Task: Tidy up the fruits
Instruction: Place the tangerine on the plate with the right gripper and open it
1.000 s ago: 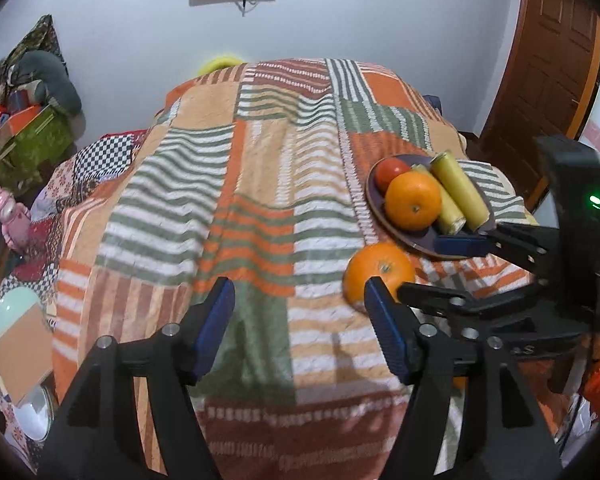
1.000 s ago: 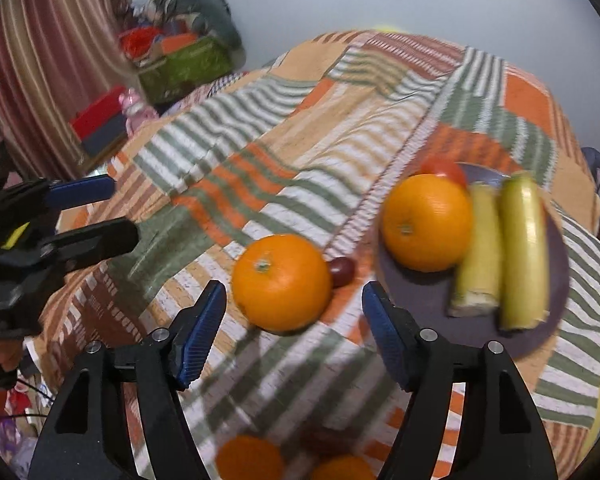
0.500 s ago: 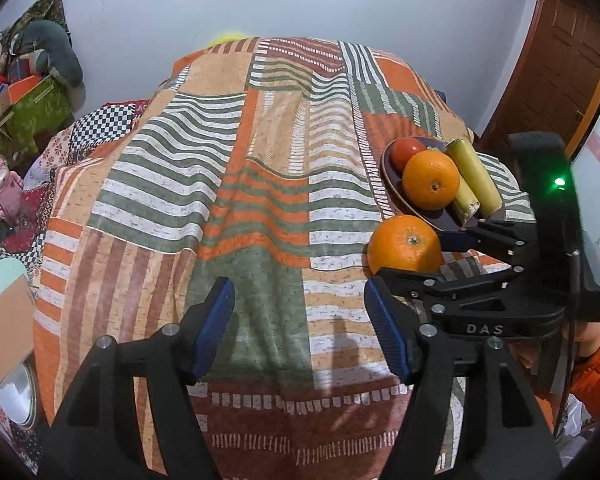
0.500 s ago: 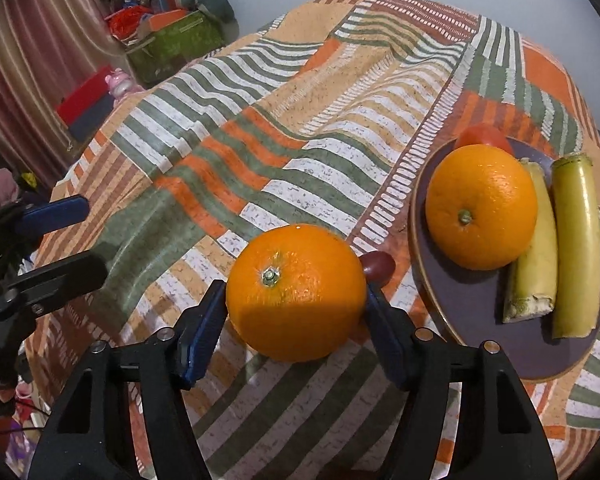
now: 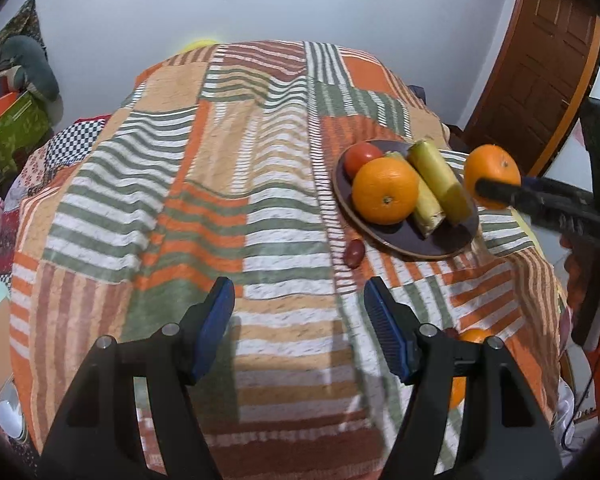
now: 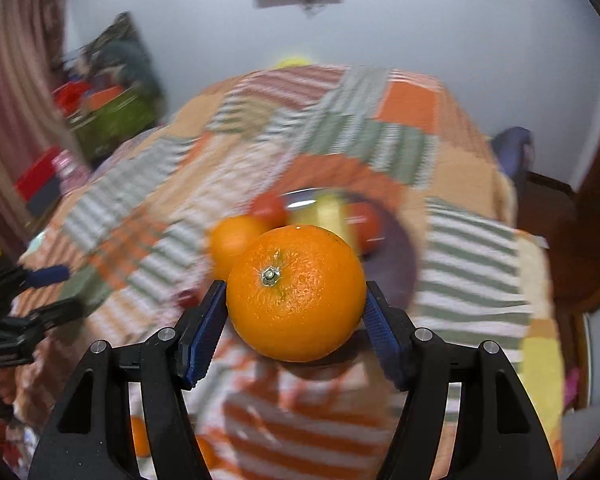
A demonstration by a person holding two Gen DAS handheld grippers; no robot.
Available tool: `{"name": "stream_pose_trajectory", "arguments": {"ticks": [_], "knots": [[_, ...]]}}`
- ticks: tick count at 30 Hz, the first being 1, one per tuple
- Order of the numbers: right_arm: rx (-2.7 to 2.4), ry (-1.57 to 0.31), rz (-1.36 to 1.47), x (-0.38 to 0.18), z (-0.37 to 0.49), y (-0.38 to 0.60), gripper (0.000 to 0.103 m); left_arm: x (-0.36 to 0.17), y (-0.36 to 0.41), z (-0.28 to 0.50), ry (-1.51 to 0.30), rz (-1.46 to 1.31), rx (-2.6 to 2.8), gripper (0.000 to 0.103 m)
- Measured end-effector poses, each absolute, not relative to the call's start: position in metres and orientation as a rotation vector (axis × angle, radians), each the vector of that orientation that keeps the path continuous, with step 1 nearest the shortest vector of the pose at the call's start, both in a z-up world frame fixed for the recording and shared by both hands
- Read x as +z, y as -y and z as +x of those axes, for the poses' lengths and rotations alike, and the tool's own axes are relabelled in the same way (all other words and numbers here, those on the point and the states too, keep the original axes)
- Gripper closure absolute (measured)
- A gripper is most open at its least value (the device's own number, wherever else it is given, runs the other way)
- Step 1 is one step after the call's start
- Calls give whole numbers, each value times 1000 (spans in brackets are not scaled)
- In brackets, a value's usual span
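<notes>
**Orange clamped in the right gripper, raised beside the plate**

Orange (image 6: 295, 292) sits between the blue pads of the right gripper (image 6: 293, 320), both pads pressed against its sides and its green stem end facing the camera. From the left wrist view, the same fruit (image 5: 492, 174) hangs in the air just past the far right rim of the dark plate (image 5: 404, 242), clear of the striped patchwork cloth (image 5: 203, 200).

The left gripper (image 5: 300, 326) stands with its pads well apart and nothing between them, over bare cloth.

The left wrist view shows the plate's load sharply: a second orange (image 5: 384, 191), a red tomato (image 5: 362, 158) behind it, and two yellow-green bananas (image 5: 440, 182) lying side by side. A small dark red fruit (image 5: 354, 253) lies on the cloth just beside the plate's near rim, and another orange (image 5: 474, 336) shows partly behind the left gripper's right finger. The right wrist view blurs all of this, yet alone shows the stem end of the gripped fruit.

No writing can be read in either view.
</notes>
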State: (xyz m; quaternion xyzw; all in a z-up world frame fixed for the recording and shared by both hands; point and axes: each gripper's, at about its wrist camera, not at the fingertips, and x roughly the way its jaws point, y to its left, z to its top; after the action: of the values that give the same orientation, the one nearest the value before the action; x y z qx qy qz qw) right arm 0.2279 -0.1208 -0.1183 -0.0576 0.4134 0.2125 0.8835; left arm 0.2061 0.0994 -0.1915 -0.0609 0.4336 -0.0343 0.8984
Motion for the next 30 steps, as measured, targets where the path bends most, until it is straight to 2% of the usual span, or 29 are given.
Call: {"name": "stream_pose_trajectory", "arguments": {"ticks": [9,19,21,23,25,30], "knots": [[334,-902,-89,-151,280,150,40,-192,-64,232,-908,-96,-113,35],[339,-933,-80,-159,295,151,38,-203,-51,241,-947,-84,-126,34],[333,-922,-99,-156,293,151,37,-202,-52,240,-947,-87,-125,34],[330,-897,-121,-151,287,150,26,-200,-52,238,-945,-92,-126,34],[340,-867,-125,-144,278,151,20,-196,-51,235,-939,-93,-126,34],[359,-818,-149,-123,244,151,20,-184,-47,220,-923,-87,-131,34]]}}
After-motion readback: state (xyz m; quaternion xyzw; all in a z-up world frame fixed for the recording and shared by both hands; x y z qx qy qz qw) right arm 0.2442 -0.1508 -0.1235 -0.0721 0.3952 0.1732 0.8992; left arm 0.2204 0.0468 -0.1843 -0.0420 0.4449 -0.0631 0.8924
